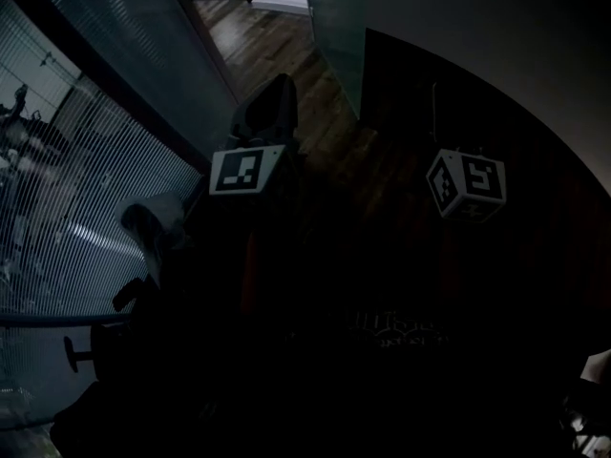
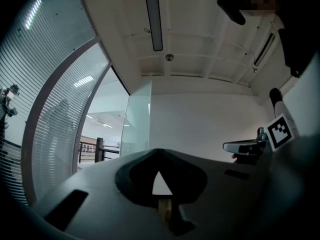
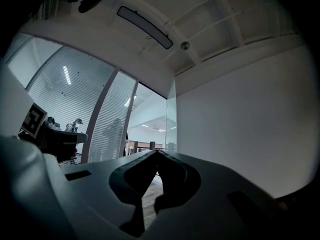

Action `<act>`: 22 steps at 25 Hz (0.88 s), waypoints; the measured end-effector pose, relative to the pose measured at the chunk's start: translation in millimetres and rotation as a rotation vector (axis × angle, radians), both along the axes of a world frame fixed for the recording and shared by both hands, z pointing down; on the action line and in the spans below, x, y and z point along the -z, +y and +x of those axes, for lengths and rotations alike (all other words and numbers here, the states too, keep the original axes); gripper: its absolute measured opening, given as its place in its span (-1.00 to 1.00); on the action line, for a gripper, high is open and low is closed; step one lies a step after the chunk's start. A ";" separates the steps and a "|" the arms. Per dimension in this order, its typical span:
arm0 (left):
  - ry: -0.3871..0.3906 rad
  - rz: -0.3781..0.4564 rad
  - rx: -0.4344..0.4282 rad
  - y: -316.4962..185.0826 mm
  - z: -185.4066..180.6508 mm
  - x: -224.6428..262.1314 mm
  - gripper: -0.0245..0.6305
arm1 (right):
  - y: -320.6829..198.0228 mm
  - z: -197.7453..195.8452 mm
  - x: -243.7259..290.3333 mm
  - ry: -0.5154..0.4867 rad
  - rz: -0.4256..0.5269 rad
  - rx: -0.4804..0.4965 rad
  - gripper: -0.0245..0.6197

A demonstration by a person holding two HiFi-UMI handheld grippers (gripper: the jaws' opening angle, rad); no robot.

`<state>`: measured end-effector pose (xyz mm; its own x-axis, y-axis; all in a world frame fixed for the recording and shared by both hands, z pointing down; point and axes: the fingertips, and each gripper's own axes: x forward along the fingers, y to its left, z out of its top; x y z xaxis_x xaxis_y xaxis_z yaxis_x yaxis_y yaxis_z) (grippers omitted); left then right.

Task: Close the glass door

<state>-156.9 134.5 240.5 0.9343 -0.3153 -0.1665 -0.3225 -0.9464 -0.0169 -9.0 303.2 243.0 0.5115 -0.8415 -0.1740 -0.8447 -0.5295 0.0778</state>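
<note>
A: Two grippers are pointing toward the doorway side by side, and both are empty. The left gripper is holding its jaws tip to tip, with only a small gap showing between them lower down.

B: Is the right gripper doing the same?

A: Yes, its jaws are meeting at the tips and gripping nothing. In the head view its marker cube is hanging to the right of the left gripper's cube, and the two are sitting well apart.

B: Where is the glass door standing?

A: It is standing ahead of both grippers. It is a clear pane at the far side of the opening, lying close beside the white wall. Neither gripper is touching it.

B: What is sitting on the other side of the opening?

A: A striped glass wall is running along the left, with a dark frame at its edge. Between it and the door, a wooden floor is leading through to a dark railing beyond.

B: And overhead?

A: A long ceiling light is hanging there and looking dark. The head view is coming out very dim below the cubes, so I cannot tell what is lying down there.
</note>
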 end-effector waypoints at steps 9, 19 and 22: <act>-0.012 0.005 -0.030 -49.0 34.8 5.8 -0.92 | -50.4 32.1 2.9 -0.018 0.003 -0.020 -0.92; -0.028 0.007 -0.016 -93.2 98.0 -1.6 -0.92 | -100.9 98.3 -1.1 -0.031 0.008 0.001 -0.92; -0.025 0.011 -0.004 -112.3 120.8 1.4 -0.92 | -121.8 124.0 -0.1 -0.029 0.006 0.012 -0.92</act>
<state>-36.2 22.2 239.1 0.9395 -0.3100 -0.1461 -0.3181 -0.9474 -0.0355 115.0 181.4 243.0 0.5059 -0.8467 -0.1648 -0.8530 -0.5194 0.0501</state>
